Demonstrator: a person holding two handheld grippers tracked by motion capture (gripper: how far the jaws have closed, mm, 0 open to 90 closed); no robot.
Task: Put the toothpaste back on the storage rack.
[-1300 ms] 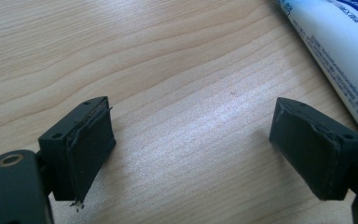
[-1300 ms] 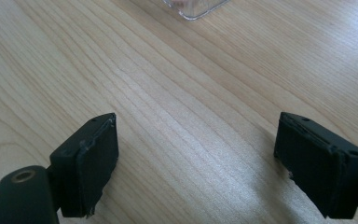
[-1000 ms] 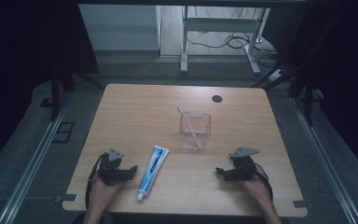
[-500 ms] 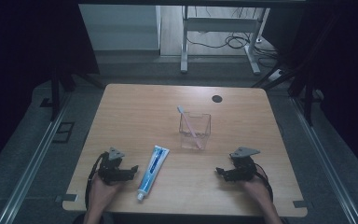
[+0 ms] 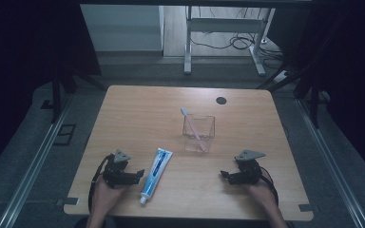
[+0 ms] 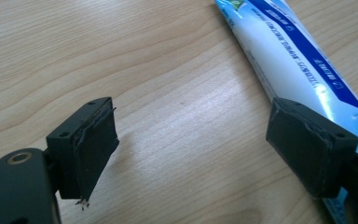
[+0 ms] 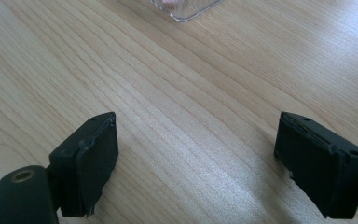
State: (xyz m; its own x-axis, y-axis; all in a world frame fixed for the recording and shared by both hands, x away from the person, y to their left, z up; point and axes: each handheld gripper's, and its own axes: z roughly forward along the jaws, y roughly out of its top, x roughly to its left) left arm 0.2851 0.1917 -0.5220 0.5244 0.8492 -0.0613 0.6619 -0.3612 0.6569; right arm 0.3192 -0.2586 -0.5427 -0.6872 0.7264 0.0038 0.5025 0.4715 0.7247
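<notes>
The white and blue toothpaste tube [image 5: 155, 175] lies flat near the front edge of the light wooden table [image 5: 138, 109], cap toward you. Your left gripper [image 5: 137, 174] rests just beside it, jaws wide apart and holding nothing; one jaw seems to overlap the tube, but contact is not clear. Your right gripper [image 5: 225, 175] rests well apart, also wide open and empty. Behind stands a clear plastic square cup [image 5: 198, 133] with a pink toothbrush [image 5: 192, 129] leaning inside.

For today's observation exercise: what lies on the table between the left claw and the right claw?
In the high view, the toothpaste tube lies beside the left claw; bare wood runs from there to the right claw.
</notes>
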